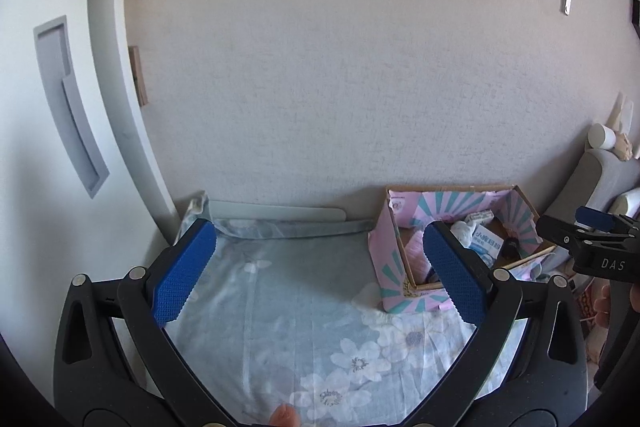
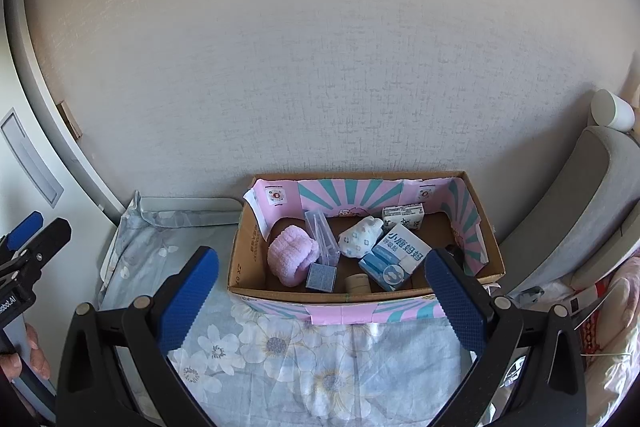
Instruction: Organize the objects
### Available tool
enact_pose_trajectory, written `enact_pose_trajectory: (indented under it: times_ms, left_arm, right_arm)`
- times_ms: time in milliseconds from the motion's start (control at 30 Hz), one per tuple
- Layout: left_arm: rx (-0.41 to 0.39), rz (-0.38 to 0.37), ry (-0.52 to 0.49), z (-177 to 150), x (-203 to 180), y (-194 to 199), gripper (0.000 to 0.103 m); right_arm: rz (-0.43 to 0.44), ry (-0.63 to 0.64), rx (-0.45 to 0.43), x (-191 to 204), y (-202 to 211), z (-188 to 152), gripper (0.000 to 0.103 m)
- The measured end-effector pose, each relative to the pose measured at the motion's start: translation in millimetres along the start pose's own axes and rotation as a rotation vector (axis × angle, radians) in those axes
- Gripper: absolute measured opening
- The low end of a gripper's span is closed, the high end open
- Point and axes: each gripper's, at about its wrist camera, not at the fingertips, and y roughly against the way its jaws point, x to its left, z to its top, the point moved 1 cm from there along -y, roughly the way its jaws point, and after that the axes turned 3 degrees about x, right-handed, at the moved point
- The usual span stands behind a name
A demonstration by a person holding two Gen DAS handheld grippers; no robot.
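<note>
A cardboard box (image 2: 248,251) with pink and teal patterned flaps sits on a floral cloth by the wall. Inside it lie a pink fluffy roll (image 2: 290,259), a clear plastic case (image 2: 322,237), a white patterned bundle (image 2: 360,237), a blue and white carton (image 2: 396,261), a small blue cube (image 2: 320,277), a tan roll (image 2: 357,283) and a white packet (image 2: 402,217). My right gripper (image 2: 322,301) is open just in front of the box, holding nothing. My left gripper (image 1: 318,273) is open over the cloth, left of the box (image 1: 390,259), and is empty too.
The floral cloth (image 1: 280,307) covers a surface against a textured wall. A grey cushioned seat (image 2: 572,219) with a white cup (image 2: 612,115) stands at the right, with clutter beside it. A white cabinet panel (image 1: 40,107) rises at the left. A hand (image 2: 28,355) holds the left tool.
</note>
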Motion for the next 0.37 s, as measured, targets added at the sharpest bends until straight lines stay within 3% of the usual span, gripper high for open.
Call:
enact_pose_trajectory:
  times_ms: [133,367]
  left_arm:
    - [-0.027,0.034,-0.013,0.1,-2.9,3.5,0.103]
    - [-0.031,0.018,-0.031,-1.2,-5.5,3.3,0.103]
  right_arm:
    - [-0.001,0.002,-0.001,0.0,-1.5,1.4,0.103]
    - [-0.002,0.001,-0.002,0.2,-1.5,1.4,0.103]
